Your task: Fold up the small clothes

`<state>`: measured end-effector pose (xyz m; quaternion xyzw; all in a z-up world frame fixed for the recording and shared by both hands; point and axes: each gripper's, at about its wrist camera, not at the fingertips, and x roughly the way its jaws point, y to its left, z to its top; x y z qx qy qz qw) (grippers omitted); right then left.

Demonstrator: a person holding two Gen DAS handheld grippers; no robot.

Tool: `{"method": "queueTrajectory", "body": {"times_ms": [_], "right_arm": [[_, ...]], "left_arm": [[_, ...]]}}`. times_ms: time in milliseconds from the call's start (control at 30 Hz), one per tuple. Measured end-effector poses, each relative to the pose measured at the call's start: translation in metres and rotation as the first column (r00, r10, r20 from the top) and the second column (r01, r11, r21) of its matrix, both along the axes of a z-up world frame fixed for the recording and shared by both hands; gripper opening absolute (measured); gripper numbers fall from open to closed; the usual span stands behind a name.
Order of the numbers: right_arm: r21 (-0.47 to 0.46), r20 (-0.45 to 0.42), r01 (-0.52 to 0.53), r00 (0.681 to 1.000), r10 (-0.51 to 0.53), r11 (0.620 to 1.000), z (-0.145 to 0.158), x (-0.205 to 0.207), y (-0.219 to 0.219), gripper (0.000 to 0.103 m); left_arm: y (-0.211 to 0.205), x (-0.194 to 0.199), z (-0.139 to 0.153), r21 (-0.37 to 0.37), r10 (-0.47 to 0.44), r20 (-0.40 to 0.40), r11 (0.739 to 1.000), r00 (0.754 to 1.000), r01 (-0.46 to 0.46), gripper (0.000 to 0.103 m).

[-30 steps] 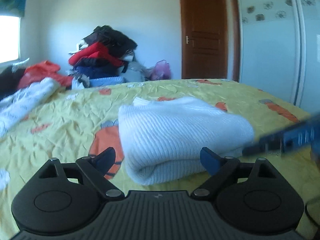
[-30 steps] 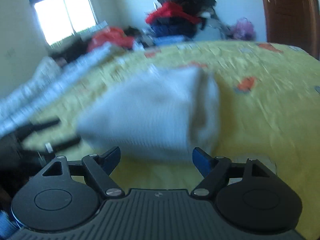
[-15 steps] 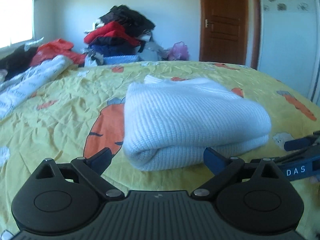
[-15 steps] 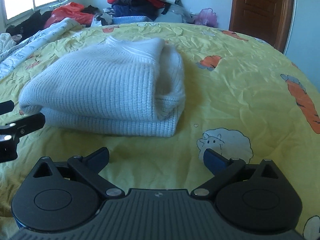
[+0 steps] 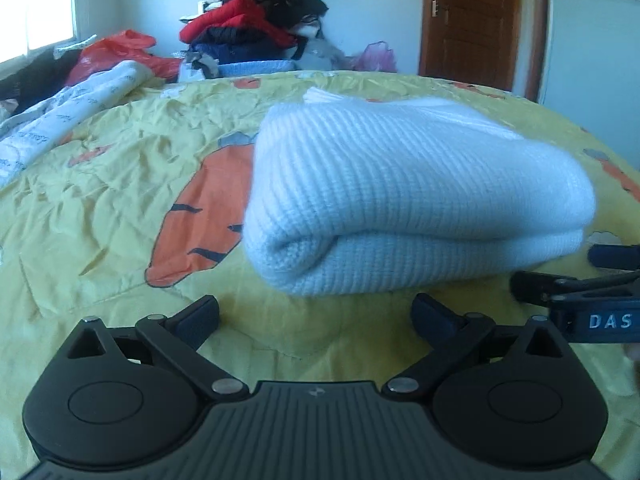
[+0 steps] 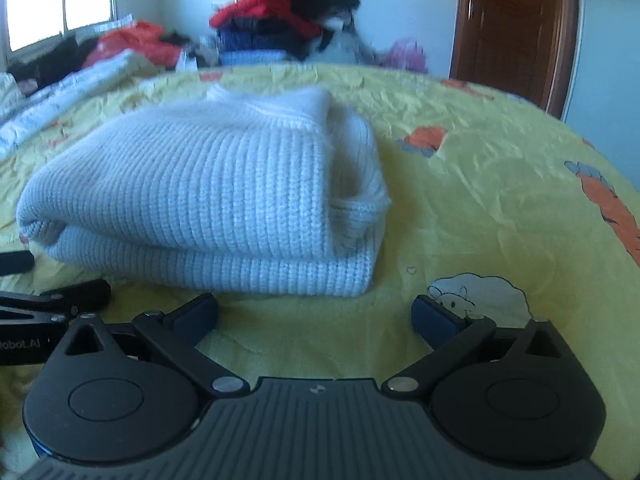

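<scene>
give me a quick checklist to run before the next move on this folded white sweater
1. Left gripper open, nothing between its jaws: ok; they have just been opening.
2. Right gripper open and empty: ok; its jaws have just been opening too.
3. White sweater folded into a compact bundle, flat on the yellow bedspread: ok.
4. Both grippers clear of the sweater, a strip of bedspread showing in front of each: ok.
5. Far edge of the fold tidy: cannot tell, hidden behind the bundle.
6. Another small garment within reach: cannot tell; only the clothes pile beyond the bed shows.
</scene>
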<state>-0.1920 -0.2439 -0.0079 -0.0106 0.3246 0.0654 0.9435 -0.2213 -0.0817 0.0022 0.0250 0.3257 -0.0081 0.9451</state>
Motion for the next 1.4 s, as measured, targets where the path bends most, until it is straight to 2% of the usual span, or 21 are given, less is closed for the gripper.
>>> {"method": "queueTrajectory", "body": {"times_ms": [267, 433, 1400], "right_arm": [[-0.003, 0.011, 0.010, 1.000, -0.010, 1.000, -0.003, 0.003, 0.001, 0.103], [-0.001, 0.007, 0.012, 1.000, -0.012, 1.000, -0.002, 0.006, 0.002, 0.103], [-0.005, 0.015, 0.011, 1.000, -0.011, 1.000, -0.003, 0.002, 0.004, 0.103]], "left_arm": [[0.001, 0.003, -0.002, -0.010, -0.001, 0.004, 1.000, 1.000, 0.001, 0.103], [0.000, 0.014, 0.004, -0.006, 0.021, -0.029, 1.000, 0.999, -0.021, 0.103], [0.003, 0.017, 0.001, -0.009, 0.016, -0.021, 1.000, 1.000, -0.016, 0.103]]}}
